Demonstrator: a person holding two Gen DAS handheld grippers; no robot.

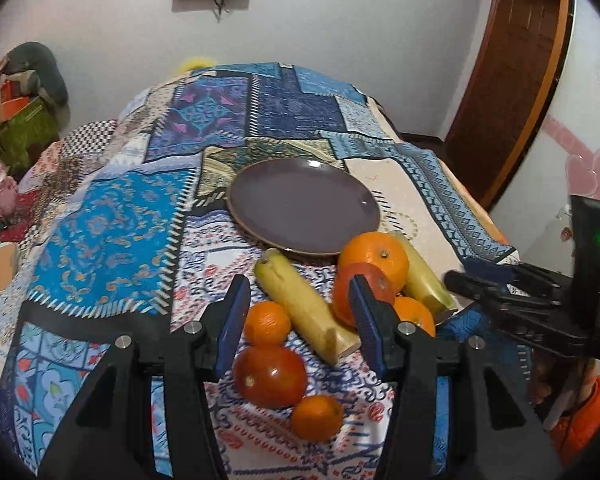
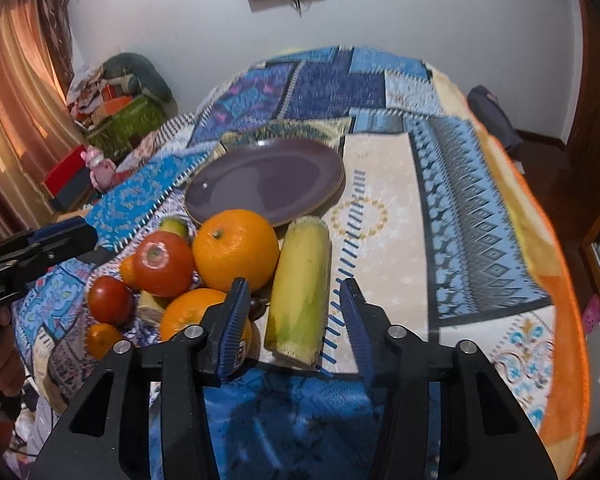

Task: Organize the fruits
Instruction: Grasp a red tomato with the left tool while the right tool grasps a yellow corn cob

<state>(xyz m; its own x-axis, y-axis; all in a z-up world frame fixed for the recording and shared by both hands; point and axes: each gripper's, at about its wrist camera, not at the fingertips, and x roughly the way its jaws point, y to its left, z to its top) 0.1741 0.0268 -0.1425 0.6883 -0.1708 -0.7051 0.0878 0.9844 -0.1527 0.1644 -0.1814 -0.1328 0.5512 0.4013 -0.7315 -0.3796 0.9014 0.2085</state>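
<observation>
A round, dark purple ceramic plate (image 1: 304, 206) is lying bare on the patchwork-cloth-covered bench (image 1: 112, 216), so the organizing is judged to be barely begun: no fruit is being carried and none is yet resting on the plate. All the fruit is being kept in a loose cluster just in front of the plate. A large round orange (image 2: 236, 250) is sitting nearest the plate rim, with a glossy red tomato (image 2: 163, 265) touching it on one side and a yellow-green banana piece with cut ends (image 2: 300, 292) lying alongside on the other. A second yellow banana piece (image 1: 304, 304) is lying diagonally in the left wrist view, with a small orange mandarin (image 1: 268, 322), a second red tomato (image 1: 270, 376) and another small mandarin (image 1: 317, 417) close around it. The left hand-held gripper (image 1: 298, 320) is being held wide open over this banana piece, gripping nothing. The right hand-held gripper (image 2: 294, 322) is likewise being held open and empty, with the yellow-green banana piece lying between its fingers but not being touched. Every piece is judged as still needing to be moved.
</observation>
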